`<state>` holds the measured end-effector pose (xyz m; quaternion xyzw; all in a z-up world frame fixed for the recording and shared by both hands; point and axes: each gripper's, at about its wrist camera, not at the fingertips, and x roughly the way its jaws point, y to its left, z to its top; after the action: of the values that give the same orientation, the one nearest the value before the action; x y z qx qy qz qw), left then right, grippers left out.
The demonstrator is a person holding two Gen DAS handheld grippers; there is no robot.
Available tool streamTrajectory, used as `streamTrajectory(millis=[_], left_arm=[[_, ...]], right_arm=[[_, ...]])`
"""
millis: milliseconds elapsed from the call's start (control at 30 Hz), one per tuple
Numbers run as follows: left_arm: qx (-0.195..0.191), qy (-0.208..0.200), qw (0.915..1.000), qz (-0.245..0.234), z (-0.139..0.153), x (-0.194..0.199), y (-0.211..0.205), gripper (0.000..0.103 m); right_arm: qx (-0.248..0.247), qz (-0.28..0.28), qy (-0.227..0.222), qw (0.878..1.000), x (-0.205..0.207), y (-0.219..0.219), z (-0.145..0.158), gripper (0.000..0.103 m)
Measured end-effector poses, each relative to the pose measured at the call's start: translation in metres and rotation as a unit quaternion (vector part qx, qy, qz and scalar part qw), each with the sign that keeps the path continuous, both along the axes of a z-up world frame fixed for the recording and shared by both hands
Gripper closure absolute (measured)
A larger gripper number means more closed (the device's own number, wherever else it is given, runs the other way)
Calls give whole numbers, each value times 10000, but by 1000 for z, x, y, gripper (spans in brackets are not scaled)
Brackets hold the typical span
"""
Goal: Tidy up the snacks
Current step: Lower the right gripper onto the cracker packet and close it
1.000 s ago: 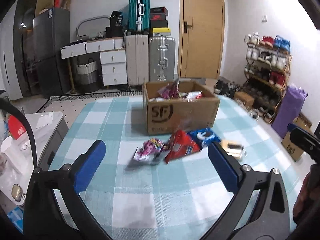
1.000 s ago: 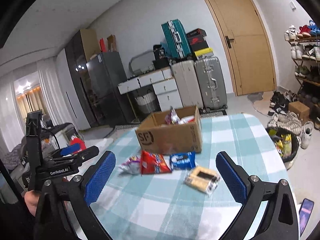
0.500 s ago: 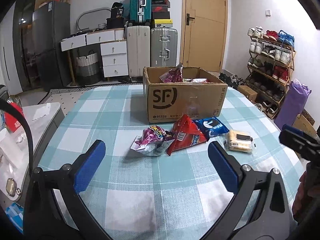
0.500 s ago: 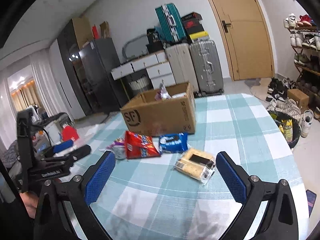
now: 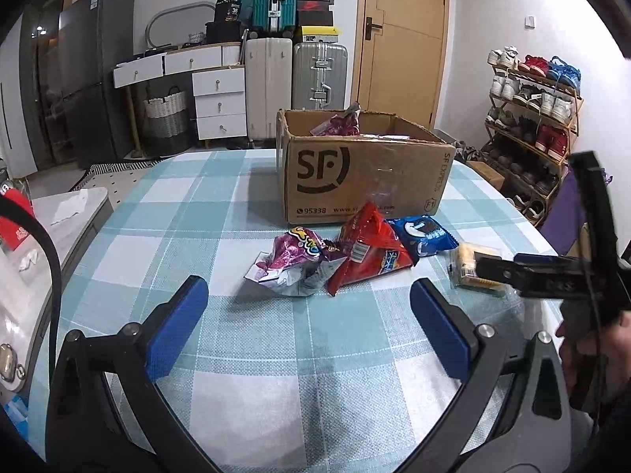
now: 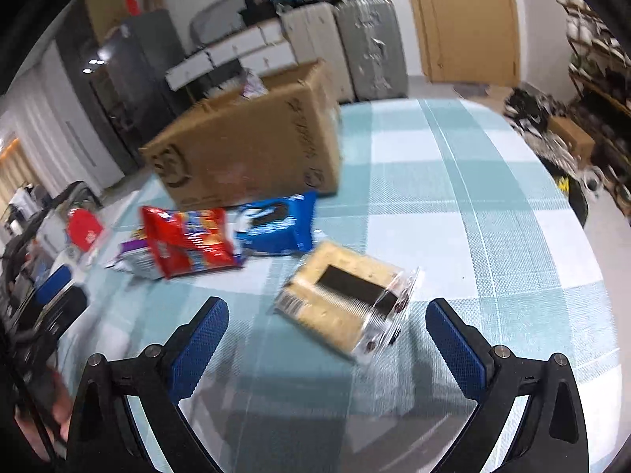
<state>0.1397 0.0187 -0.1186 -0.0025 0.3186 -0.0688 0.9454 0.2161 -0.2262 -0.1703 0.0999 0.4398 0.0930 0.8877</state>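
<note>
Right gripper [image 6: 327,339]: jaws spread wide, empty, just short of the clear-wrapped cracker pack [image 6: 347,299], which lies flat and skewed on the checked tablecloth [image 6: 493,213], between the blue pads. Cracker pack, judged: light, stiff block inside slick film; contents brittle, so grip across the two long sides, mid-length, with modest pressure; the loose crimped ends would slip. Left gripper [image 5: 307,315]: jaws likewise wide, empty, held back above the cloth, well apart from the snacks. Beyond the cracker pack: blue cookie packet [image 6: 276,224], red snack bag [image 6: 189,240] overlapping a purple-and-silver bag [image 5: 292,256]; all judged soft, crinkly, light. Behind them, touching or nearly so: open cardboard box [image 5: 363,173] with packets already inside, the likely destination.
</note>
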Motion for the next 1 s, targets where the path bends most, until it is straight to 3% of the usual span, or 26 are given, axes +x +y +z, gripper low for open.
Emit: streamTrajectory(millis=[233, 533, 767, 1000], left_arm=[[-171, 140, 9998, 23, -8, 2, 5, 1], [-204, 371, 9990, 147, -16, 4, 11, 1], [-239, 449, 9986, 165, -18, 4, 13, 1], [-193, 459, 9986, 195, -16, 2, 14, 1]], right_arm=[[-281, -112, 393, 9988, 33, 9, -14, 1], [-1056, -66, 379, 9937, 43, 27, -25, 2], [-1244, -51, 352, 9916, 44, 28, -26, 12], [-1004, -56, 135, 9948, 34, 20, -21, 35]])
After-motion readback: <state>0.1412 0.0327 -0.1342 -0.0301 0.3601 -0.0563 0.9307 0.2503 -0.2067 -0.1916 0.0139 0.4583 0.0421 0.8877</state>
